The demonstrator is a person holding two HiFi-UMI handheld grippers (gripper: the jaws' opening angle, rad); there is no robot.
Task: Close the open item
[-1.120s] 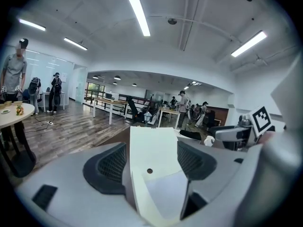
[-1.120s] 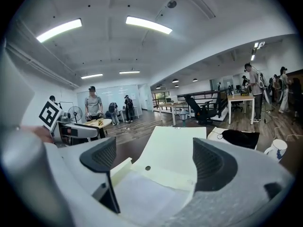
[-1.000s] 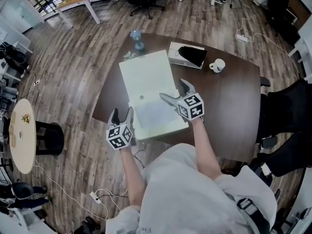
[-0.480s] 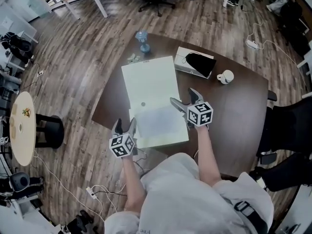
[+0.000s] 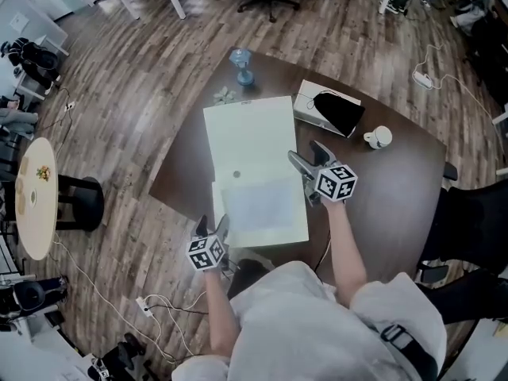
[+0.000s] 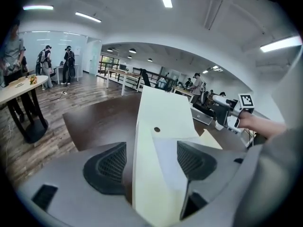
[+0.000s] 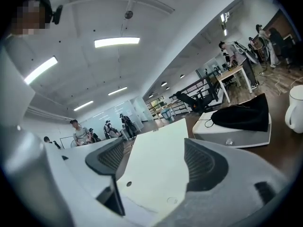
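My left tool (image 5: 213, 224) sinks, open, to the folder's (image 5: 248, 137) bottom edge. The right tool (image 5: 305, 151) narrows, ungripped, around its right edge. The cover looks light and stiff, so I'd grip there.

White mug (image 5: 379, 138) near black pouch (image 5: 340, 111)

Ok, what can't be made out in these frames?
- Head view: the small bits beside the blue object, too small to name.
- Head view: part of the table's near edge, hidden by the person's torso.
- Left gripper view: the pale box's near corner, hidden by the left hand-held gripper's own body.
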